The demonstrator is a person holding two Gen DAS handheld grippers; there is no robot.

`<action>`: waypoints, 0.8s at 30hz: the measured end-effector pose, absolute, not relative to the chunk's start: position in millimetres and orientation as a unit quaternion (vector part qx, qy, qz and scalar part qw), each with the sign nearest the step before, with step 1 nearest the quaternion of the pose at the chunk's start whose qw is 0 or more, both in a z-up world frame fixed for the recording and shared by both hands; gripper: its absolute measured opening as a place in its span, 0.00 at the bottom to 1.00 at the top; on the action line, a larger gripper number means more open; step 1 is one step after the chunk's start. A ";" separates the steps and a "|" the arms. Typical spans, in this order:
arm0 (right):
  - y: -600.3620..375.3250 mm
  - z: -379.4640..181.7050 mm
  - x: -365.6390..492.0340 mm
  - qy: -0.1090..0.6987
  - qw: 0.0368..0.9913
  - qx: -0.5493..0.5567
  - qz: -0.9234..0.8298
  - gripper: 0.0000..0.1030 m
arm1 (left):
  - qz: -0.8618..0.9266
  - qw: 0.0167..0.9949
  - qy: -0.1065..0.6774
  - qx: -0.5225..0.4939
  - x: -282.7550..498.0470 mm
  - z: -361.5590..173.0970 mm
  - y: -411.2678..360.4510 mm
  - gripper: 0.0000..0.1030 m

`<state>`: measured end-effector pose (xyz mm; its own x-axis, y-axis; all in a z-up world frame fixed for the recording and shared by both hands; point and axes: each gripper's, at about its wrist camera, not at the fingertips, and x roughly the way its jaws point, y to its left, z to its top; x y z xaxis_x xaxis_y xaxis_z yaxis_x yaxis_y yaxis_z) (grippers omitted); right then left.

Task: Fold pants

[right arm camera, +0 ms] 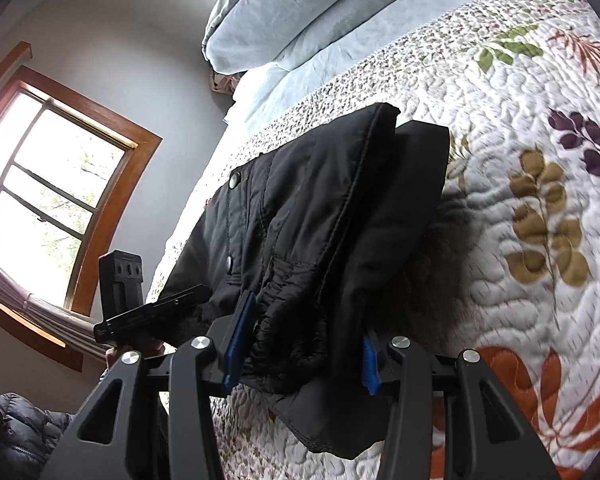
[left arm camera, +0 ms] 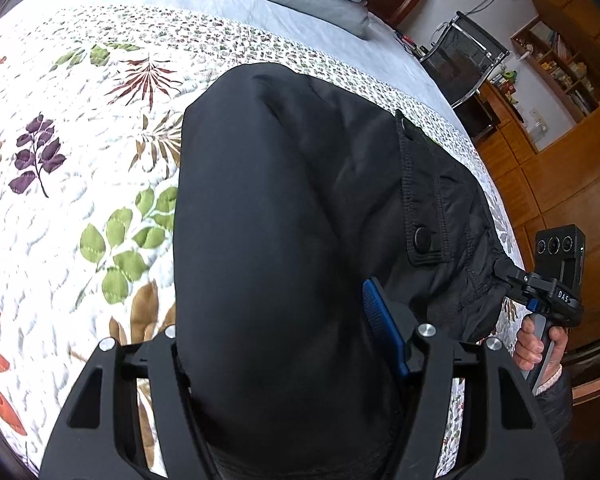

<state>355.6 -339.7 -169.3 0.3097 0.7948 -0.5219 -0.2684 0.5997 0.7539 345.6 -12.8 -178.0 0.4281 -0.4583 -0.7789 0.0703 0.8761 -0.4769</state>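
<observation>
Both hand-held grippers pinch the black pants (left arm camera: 284,208): left hand-held gripper (left arm camera: 288,344), right hand-held gripper (right arm camera: 300,344). They should lower together so the fold lands flat on the bed (left arm camera: 80,152).

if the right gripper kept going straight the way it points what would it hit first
The black pants. The right gripper already has bunched fabric between its jaws, so more pants lie directly ahead, then probably the quilt beyond; depth is unclear.

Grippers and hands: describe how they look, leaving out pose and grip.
Both the left gripper and the right gripper are matte black, with cut-out linkage arms, silver pivot bolts and blue ribbed finger pads. The right one carries white "DAS" lettering, a three-lens black camera block and a grey handle. The bare right hand shows a dark quilted sleeve with pale cuff.
</observation>
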 end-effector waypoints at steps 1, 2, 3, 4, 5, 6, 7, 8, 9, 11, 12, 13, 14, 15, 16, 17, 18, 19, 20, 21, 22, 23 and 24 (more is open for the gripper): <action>-338.2 -168.1 357.3 0.472 0.760 0.278 0.351 0.45 | -0.160 0.823 0.510 -0.190 347.5 -177.3 -13.9 0.62; -337.3 -167.0 359.6 0.472 0.760 0.277 0.351 0.45 | -0.160 0.823 0.510 -0.192 348.9 -177.0 -12.7 0.62; -336.4 -165.4 362.5 0.471 0.760 0.277 0.352 0.45 | -0.161 0.823 0.510 -0.194 351.9 -176.5 -12.6 0.62; -335.3 -163.7 365.2 0.471 0.759 0.278 0.352 0.45 | -0.161 0.822 0.509 -0.196 354.9 -176.0 -13.1 0.62; -334.3 -162.5 370.7 0.471 0.759 0.280 0.353 0.45 | -0.161 0.822 0.509 -0.199 356.0 -176.7 -10.0 0.62; -333.3 -160.7 375.7 0.471 0.757 0.282 0.355 0.45 | -0.160 0.822 0.508 -0.201 358.1 -176.9 -8.9 0.62; -332.0 -159.0 379.0 0.470 0.757 0.281 0.355 0.45 | -0.160 0.822 0.508 -0.202 362.1 -176.9 -7.0 0.62; -330.2 -157.6 381.6 0.470 0.758 0.280 0.355 0.45 | -0.159 0.822 0.508 -0.204 364.9 -177.1 -6.7 0.62; -328.2 -155.8 386.6 0.471 0.758 0.277 0.355 0.45 | -0.158 0.822 0.507 -0.205 368.5 -177.0 -5.4 0.62; -324.3 -153.3 394.8 0.472 0.759 0.275 0.356 0.45 | -0.156 0.822 0.507 -0.208 375.7 -177.2 -2.2 0.62; -322.6 -152.8 400.4 0.473 0.758 0.274 0.356 0.45 | -0.155 0.822 0.507 -0.209 378.0 -177.5 -0.1 0.62; -321.8 -153.0 404.6 0.473 0.758 0.273 0.356 0.45 | -0.154 0.822 0.506 -0.210 380.9 -177.8 0.6 0.62; -321.7 -153.8 408.3 0.474 0.757 0.274 0.356 0.45 | -0.153 0.822 0.506 -0.211 385.0 -178.8 2.5 0.62; -320.4 -154.9 415.4 0.476 0.755 0.276 0.356 0.45 | -0.152 0.822 0.506 -0.212 388.2 -179.9 4.4 0.62; -319.6 -156.6 421.3 0.478 0.753 0.278 0.356 0.45 | -0.150 0.822 0.506 -0.213 391.6 -181.4 6.6 0.62; -319.8 -159.9 428.0 0.481 0.751 0.279 0.356 0.45 | -0.150 0.823 0.505 -0.213 395.5 -181.5 6.5 0.62; -320.5 -163.2 433.7 0.483 0.748 0.283 0.356 0.45 | -0.149 0.823 0.505 -0.214 398.2 -182.2 7.5 0.62; -320.9 -166.0 438.2 0.485 0.746 0.286 0.357 0.45 | -0.148 0.823 0.504 -0.214 401.3 -183.4 8.6 0.63; -321.5 -171.0 445.8 0.488 0.742 0.292 0.357 0.45 | -0.147 0.824 0.505 -0.213 407.8 -183.7 6.7 0.63; -323.1 -175.8 450.3 0.490 0.739 0.297 0.355 0.45 | -0.146 0.824 0.505 -0.213 408.3 -185.5 7.9 0.65; -325.2 -180.6 454.4 0.492 0.735 0.303 0.354 0.45 | -0.145 0.824 0.505 -0.213 410.3 -186.6 7.7 0.65; -327.3 -184.6 455.9 0.493 0.732 0.309 0.355 0.45 | -0.144 0.826 0.503 -0.211 410.8 -188.0 7.6 0.67; -329.7 -189.2 457.9 0.494 0.728 0.315 0.356 0.45 | -0.143 0.828 0.501 -0.207 410.9 -189.6 7.2 0.70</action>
<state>457.9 -329.7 -189.2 0.2584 0.8295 -0.4951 -0.2057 0.5480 0.8108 410.8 7.2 -189.6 0.4561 -0.4450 -0.7707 0.0293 0.8731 -0.4867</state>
